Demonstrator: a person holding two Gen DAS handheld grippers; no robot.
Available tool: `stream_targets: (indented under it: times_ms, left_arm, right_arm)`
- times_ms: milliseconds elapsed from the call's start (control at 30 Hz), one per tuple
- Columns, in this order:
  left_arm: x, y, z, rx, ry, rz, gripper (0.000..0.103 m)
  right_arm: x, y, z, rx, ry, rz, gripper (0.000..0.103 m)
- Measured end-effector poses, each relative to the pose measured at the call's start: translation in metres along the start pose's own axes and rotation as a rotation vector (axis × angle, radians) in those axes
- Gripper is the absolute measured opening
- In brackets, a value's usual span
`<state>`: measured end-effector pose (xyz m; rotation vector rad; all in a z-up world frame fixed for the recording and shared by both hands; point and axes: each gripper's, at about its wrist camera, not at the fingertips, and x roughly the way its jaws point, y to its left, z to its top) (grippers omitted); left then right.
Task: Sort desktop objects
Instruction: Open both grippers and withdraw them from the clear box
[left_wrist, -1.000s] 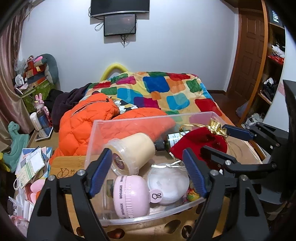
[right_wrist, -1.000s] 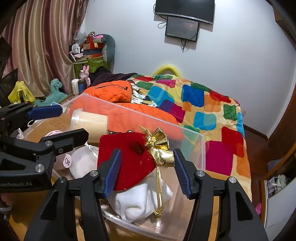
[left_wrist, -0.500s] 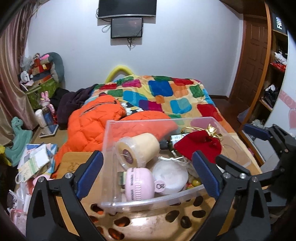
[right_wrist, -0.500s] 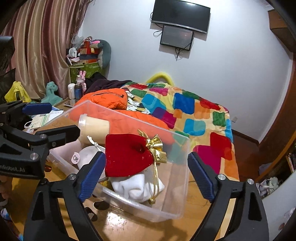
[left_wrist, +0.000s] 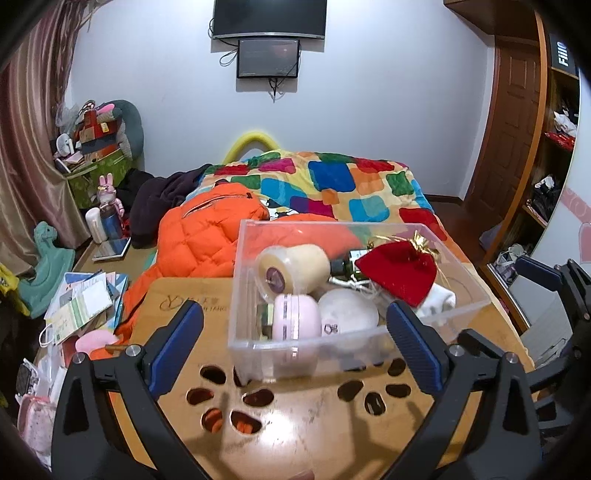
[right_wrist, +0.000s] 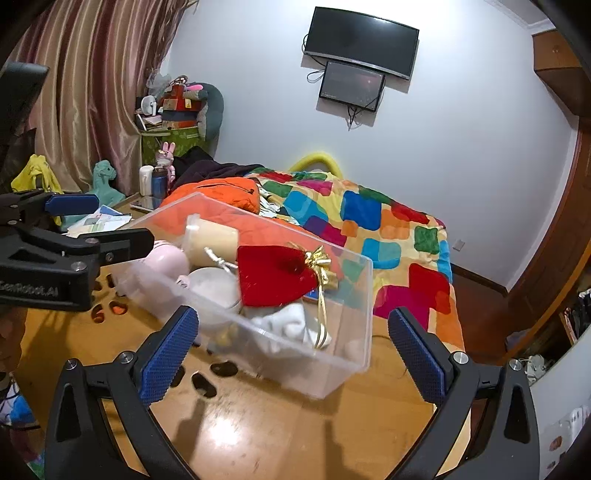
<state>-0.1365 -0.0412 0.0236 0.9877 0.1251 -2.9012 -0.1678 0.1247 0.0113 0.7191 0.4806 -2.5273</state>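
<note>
Nearest, the left hand-held gripper (left_wrist: 295, 345) and right hand-held gripper (right_wrist: 293, 345) both stand wide and empty, their jaws having just been opening, and both have drawn back from the clear bin (left_wrist: 317, 341). It sits on the wooden surface (left_wrist: 295, 424), holding the red pouch (right_wrist: 273, 275), cream cup (left_wrist: 295, 267) and pink case (left_wrist: 295, 317). The bin's far right corner lies near the surface's edge; a nudge could tip it toward the bed (left_wrist: 332, 184).

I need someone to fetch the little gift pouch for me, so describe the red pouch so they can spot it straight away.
Find the wooden table at the foot of the bed, and the clear plastic bin standing on it. The red pouch lies on top at one end, over a white cloth. It is the only red thing in the bin, tied with a gold ribbon.
</note>
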Motion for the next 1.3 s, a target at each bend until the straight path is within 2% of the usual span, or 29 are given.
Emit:
stream_targets:
  times_ms: [200,433,533,733,900,1033,1300]
  left_arm:
    - [-0.017,-0.001,-0.012,-0.01,-0.004,-0.008,0.1]
    - [-0.039,-0.013,-0.029,0.026,-0.06,0.039,0.1]
    - [-0.047,-0.017,-0.036,0.022,-0.087,0.065,0.1]
    - [-0.057,-0.022,-0.045,0.017,-0.077,0.027,0.1]
    - [-0.064,-0.032,-0.052,0.046,-0.085,0.011,0.1]
    - [-0.069,-0.036,-0.055,0.046,-0.09,-0.033,0.1]
    - [-0.075,-0.035,-0.058,0.026,-0.107,-0.049,0.1]
  right_arm:
    - [-0.021,0.0,-0.013,0.039,-0.009,0.008,0.102]
    - [-0.039,-0.01,-0.035,0.155,-0.006,0.023,0.102]
    - [-0.04,-0.01,-0.045,0.166,0.012,0.022,0.102]
    - [-0.052,-0.016,-0.061,0.216,0.008,0.047,0.102]
    - [-0.057,-0.018,-0.064,0.225,0.006,0.035,0.102]
    - [-0.059,-0.017,-0.064,0.234,0.006,0.033,0.102]
    - [-0.062,-0.013,-0.065,0.216,-0.002,0.039,0.102]
